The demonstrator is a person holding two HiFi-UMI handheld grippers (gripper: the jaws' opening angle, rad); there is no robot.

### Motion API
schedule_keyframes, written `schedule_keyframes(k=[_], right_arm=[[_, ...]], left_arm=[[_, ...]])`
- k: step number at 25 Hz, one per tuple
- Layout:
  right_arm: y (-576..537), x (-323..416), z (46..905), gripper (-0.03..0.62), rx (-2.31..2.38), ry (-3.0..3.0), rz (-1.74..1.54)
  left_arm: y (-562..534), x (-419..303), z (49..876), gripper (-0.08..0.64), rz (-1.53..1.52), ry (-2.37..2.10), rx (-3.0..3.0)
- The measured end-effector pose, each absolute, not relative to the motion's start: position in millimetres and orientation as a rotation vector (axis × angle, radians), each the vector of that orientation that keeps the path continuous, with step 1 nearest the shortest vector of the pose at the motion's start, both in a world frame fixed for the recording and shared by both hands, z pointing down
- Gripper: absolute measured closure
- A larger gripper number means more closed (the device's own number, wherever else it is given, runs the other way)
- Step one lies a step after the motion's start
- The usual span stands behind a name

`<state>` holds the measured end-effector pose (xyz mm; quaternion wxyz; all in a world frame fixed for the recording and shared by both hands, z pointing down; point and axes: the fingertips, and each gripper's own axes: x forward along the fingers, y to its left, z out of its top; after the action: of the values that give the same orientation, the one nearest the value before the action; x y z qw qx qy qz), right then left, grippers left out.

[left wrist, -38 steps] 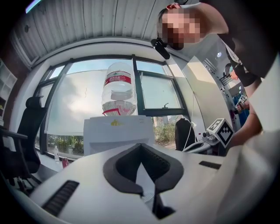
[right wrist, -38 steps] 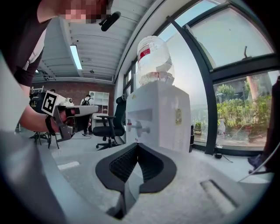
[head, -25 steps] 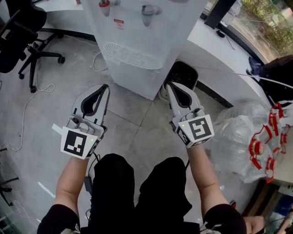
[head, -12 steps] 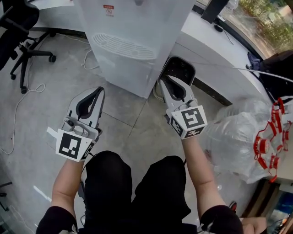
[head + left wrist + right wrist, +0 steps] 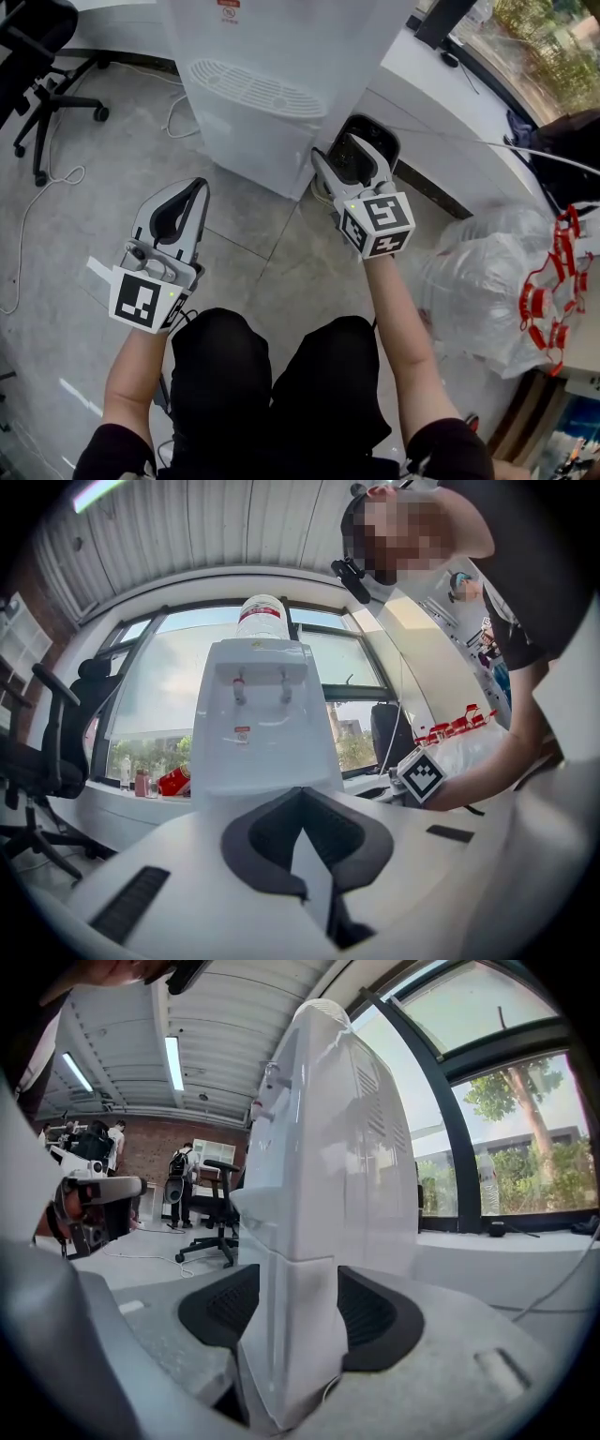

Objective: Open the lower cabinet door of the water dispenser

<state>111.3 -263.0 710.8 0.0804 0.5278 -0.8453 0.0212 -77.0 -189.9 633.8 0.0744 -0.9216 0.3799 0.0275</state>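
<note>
Well, water dispenser (image 5: 281, 56) sticker (image 5: 242, 731) (print illegible)

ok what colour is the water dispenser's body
The water dispenser is plain glossy white; it shows best in the right gripper view.

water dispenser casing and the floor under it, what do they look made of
Water dispenser casing: probably moulded plastic, white and glossy, given the formed vent slots and the light streaks on it in the right gripper view. Floor: looks like polished concrete or stone tile, mottled grey with thin joint lines and a slight sheen.
</note>
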Motion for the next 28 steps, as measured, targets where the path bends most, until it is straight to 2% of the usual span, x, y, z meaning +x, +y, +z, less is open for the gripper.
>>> schedule_keyframes(k=[10, 16, 28], right_arm=[[-279.6, 109.0, 717.7, 0.344, 1.585, -2.524, 0.137], [-275.6, 111.2, 716.0, 0.391, 1.614, -2.513, 0.139], [-271.0, 110.5, 715.0, 0.391, 1.619, -2.547, 0.137]], left_arm=[[-191.1, -90.2, 636.6, 0.552, 0.110, 1.183, -2.775], [-188.4, -94.4, 632.6, 0.552, 0.090, 1.184, -2.750], [-182.2, -96.3, 630.5, 0.552, 0.098, 1.196, -2.741]])
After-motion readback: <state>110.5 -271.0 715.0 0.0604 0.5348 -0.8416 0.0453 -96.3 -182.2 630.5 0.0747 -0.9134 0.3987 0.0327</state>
